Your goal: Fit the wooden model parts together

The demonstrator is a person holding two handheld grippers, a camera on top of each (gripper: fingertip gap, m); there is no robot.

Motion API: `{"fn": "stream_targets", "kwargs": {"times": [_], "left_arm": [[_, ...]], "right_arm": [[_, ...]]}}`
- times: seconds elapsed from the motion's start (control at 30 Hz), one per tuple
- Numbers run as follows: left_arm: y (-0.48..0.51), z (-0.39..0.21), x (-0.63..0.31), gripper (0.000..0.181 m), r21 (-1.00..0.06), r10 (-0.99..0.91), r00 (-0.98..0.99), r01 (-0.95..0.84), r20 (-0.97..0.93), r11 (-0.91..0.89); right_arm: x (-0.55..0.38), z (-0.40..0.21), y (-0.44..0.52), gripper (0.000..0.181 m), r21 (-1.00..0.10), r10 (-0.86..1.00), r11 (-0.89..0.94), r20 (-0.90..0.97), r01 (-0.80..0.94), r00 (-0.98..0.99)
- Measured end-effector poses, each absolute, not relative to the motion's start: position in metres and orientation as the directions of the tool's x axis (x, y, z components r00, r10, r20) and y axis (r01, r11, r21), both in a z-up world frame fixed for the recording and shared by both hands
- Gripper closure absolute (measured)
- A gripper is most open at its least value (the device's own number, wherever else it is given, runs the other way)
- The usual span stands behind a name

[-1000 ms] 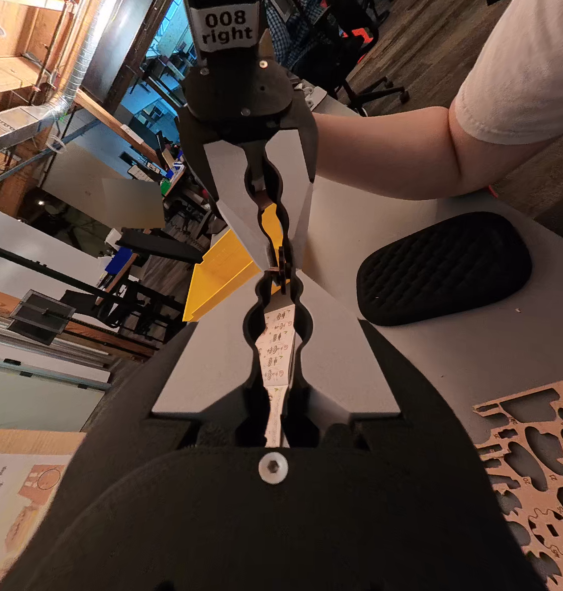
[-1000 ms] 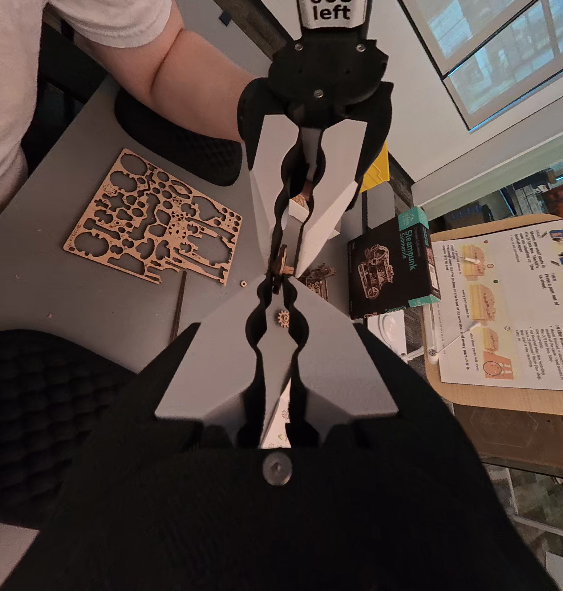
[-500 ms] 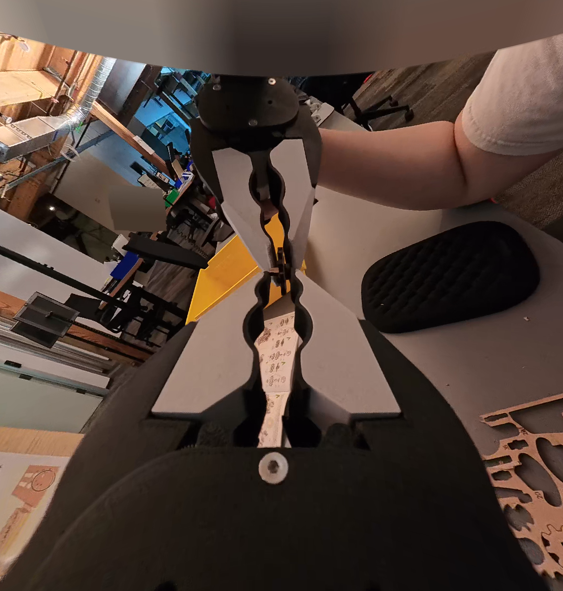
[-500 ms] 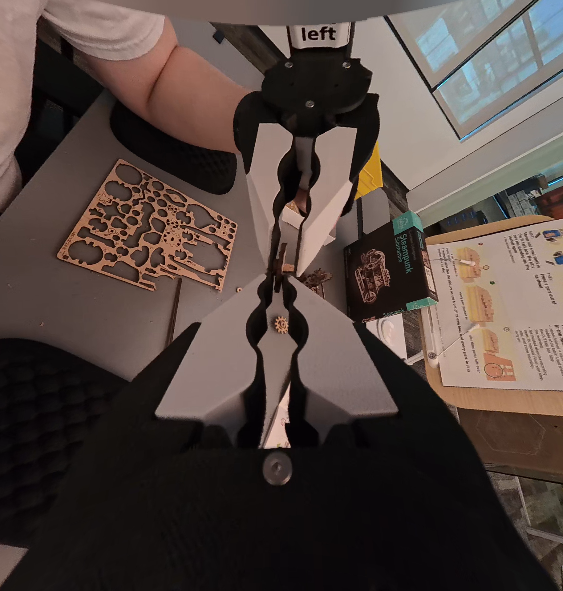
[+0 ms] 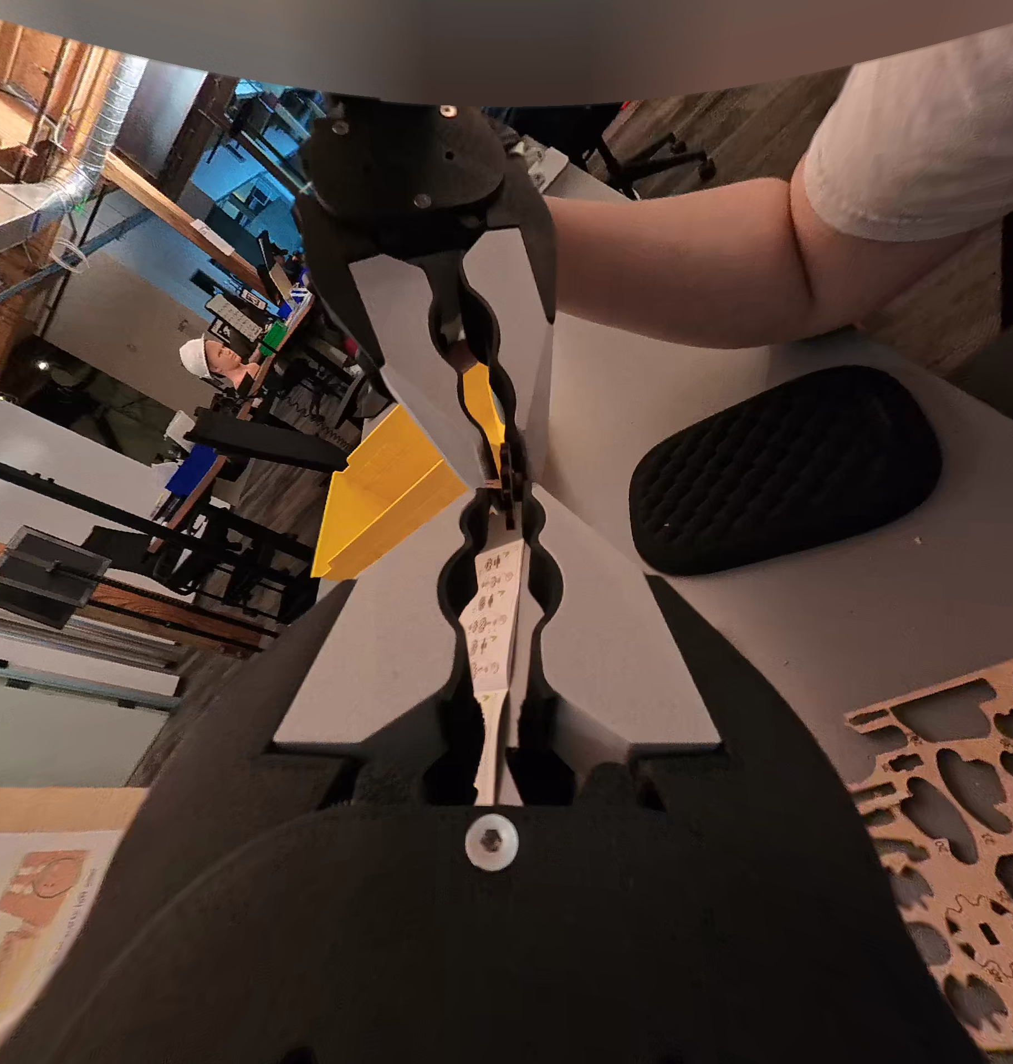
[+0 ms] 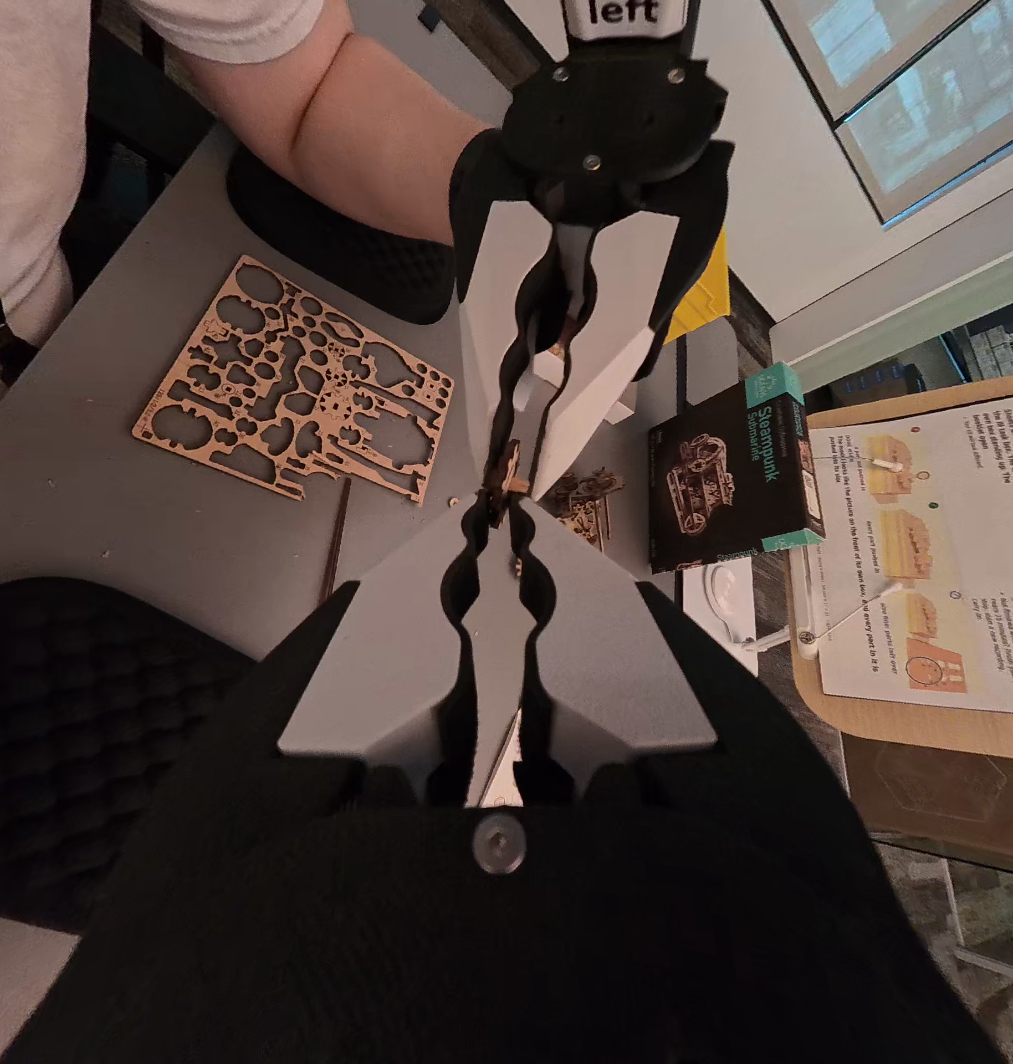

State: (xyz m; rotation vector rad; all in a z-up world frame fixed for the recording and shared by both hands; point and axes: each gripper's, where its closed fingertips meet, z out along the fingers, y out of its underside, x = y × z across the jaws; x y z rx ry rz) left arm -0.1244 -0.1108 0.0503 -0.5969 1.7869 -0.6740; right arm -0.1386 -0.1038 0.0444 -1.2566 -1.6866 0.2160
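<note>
Black grippers, grey fingers (image 5: 608, 645), white sleeve (image 5: 924, 132)

Grey table (image 5: 838, 622) in dim indoor light; wood-plank floor (image 5: 654, 124) beyond its far edge, with a wheeled office-chair base (image 5: 665, 155). Exposed wooden beams (image 5: 164, 196), a silver duct (image 5: 98, 132), blue-lit wall (image 5: 228, 173), cluttered workbenches (image 5: 274, 345), black metal frames (image 5: 164, 535) on the left. Large windows (image 6: 907, 86) in a pale wall (image 6: 780, 173) on the right.

tan punched sheet (image 6: 297, 391) | yellow bin (image 5: 389, 495) | black quilted pad (image 5: 780, 466) | grey table (image 6: 89, 518)
</note>
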Motion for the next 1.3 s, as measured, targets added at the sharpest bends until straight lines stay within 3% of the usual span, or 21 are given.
{"fn": "stream_targets", "kwargs": {"times": [0.13,0.37,0.47,0.73,1.3], "left_arm": [[-0.112,0.065,-0.125,0.171,-0.797,-0.768,-0.269,-0.006,-0.581,0.604],[-0.125,0.071,-0.132,0.164,-0.881,-0.810,-0.365,0.070,-0.460,0.469],[-0.129,0.066,-0.133,0.157,-0.893,-0.803,-0.412,0.061,-0.430,0.447],[-0.137,0.065,-0.136,0.167,-0.911,-0.790,-0.467,0.098,-0.398,0.401],[-0.128,0.075,-0.129,0.170,-0.955,-0.843,-0.449,0.121,-0.297,0.271]], "right_arm": [[-0.139,0.059,-0.104,0.179,-0.715,0.834,0.412,0.545,0.565,0.082],[-0.144,0.061,-0.114,0.179,-0.810,0.913,0.338,0.406,0.479,0.042],[-0.147,0.060,-0.122,0.179,-0.832,0.928,0.339,0.373,0.439,-0.010],[-0.150,0.059,-0.132,0.180,-0.874,0.954,0.296,0.287,0.385,-0.083],[-0.143,0.067,-0.123,0.180,-0.904,0.963,0.263,0.266,0.337,-0.040]]}}
